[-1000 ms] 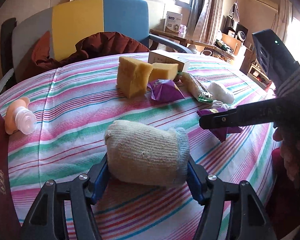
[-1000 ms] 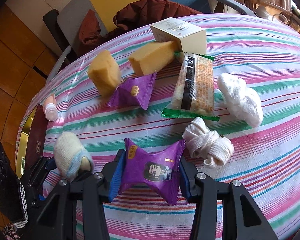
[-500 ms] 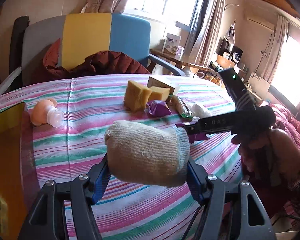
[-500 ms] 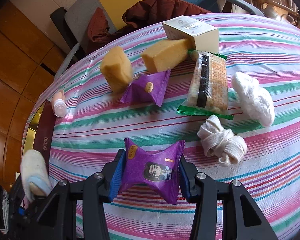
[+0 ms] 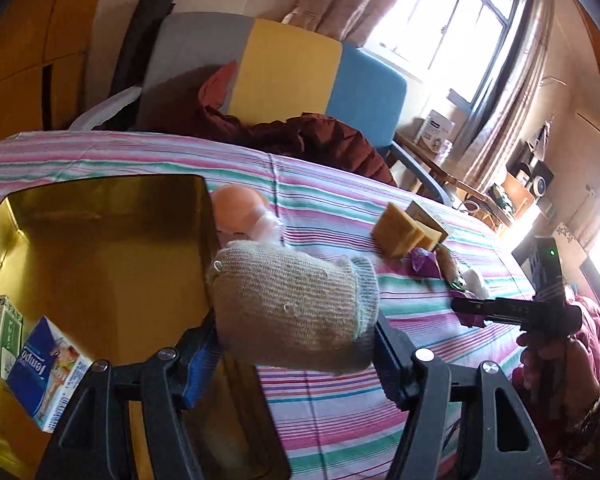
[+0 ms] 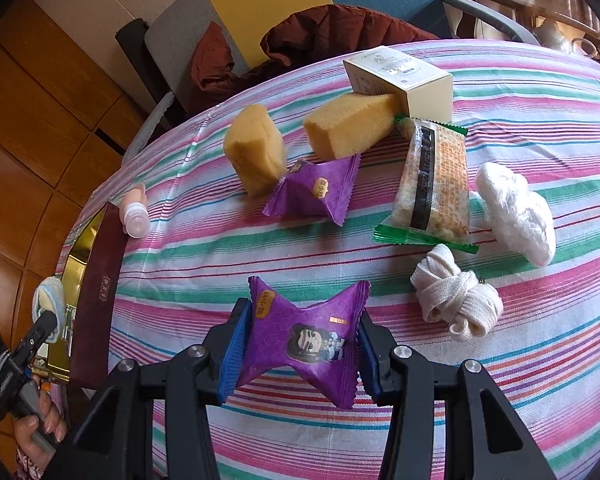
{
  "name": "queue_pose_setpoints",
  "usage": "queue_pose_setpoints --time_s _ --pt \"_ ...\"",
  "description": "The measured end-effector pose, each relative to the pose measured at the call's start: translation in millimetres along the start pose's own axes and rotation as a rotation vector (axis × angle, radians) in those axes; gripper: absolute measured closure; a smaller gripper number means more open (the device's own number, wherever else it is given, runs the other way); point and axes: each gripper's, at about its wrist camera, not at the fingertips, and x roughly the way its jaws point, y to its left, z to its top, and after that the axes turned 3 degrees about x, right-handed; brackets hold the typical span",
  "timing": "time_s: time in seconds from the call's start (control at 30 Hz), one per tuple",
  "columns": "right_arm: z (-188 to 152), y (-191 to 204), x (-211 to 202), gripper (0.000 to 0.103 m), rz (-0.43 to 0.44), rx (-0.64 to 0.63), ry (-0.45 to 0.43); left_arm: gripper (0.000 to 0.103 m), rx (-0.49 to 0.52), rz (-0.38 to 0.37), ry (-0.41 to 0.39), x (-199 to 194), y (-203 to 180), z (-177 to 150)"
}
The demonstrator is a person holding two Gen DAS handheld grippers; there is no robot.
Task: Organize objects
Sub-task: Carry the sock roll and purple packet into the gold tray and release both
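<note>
My left gripper (image 5: 296, 332) is shut on a rolled beige sock (image 5: 292, 304) and holds it in the air at the right wall of a gold-lined box (image 5: 100, 248); the sock also shows in the right wrist view (image 6: 50, 298) over the box (image 6: 100, 292). My right gripper (image 6: 300, 356) is shut on a purple snack packet (image 6: 308, 336), held just above the striped tablecloth (image 6: 260, 256). The right gripper also shows in the left wrist view (image 5: 460, 306).
The box holds a blue tissue pack (image 5: 44, 372) and a small white carton (image 5: 0, 332). On the cloth lie a peach bottle (image 6: 134, 216), two yellow sponges (image 6: 256, 152), another purple packet (image 6: 316, 192), a cracker pack (image 6: 432, 184), a cream box (image 6: 400, 80) and white bundles (image 6: 456, 304). A chair with a maroon jacket (image 5: 300, 136) stands behind.
My left gripper has carried the sock up and left, from the tablecloth to the edge of the gold box. My right gripper still holds the purple packet and has barely moved.
</note>
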Motion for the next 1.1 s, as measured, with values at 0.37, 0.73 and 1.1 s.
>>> queue_pose_setpoints --time_s 0.37,0.73,1.1 --pt "-7 39 -8 0.054 0.072 -0.14 -0.047 0.035 -0.269 0.171 0.103 7 108 13" --pt "-37 148 -14 0.054 0.23 -0.301 -0.055 0.035 -0.413 0.245 0.182 15 173 18" --pt "-77 247 8 0.054 0.342 -0.476 0.015 0.027 -0.452 0.341 0.048 -4 216 39"
